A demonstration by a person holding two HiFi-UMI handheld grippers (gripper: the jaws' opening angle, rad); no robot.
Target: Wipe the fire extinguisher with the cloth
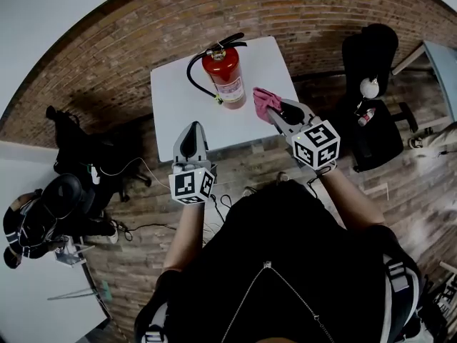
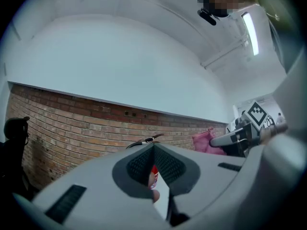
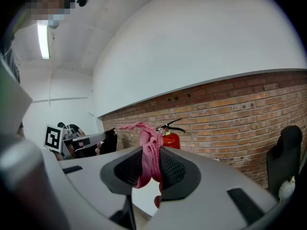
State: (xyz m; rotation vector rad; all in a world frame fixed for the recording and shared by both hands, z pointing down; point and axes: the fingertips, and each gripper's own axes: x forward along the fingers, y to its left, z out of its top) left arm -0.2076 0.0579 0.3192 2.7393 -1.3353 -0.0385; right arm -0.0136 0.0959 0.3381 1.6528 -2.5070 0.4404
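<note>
**Q:** Right gripper (image 3: 151,163), state?
**A:** Jaws clamped on the pink cloth (image 3: 148,150). The fabric is bunched between the pads, with a tail sticking up past the tips.
**Q:** Left gripper (image 2: 153,169)?
**A:** Jaws together at the tips, nothing held.
**Q:** Fire extinguisher (image 1: 225,77)?
**A:** Upright on the white table (image 1: 171,113), ahead of both grippers. It stands beyond the left gripper's tips and to their right, and just left of the right gripper's tips, near the cloth.

Fire extinguisher (image 1: 225,73) on table (image 1: 171,109); cloth (image 1: 264,101) to its right.
</note>
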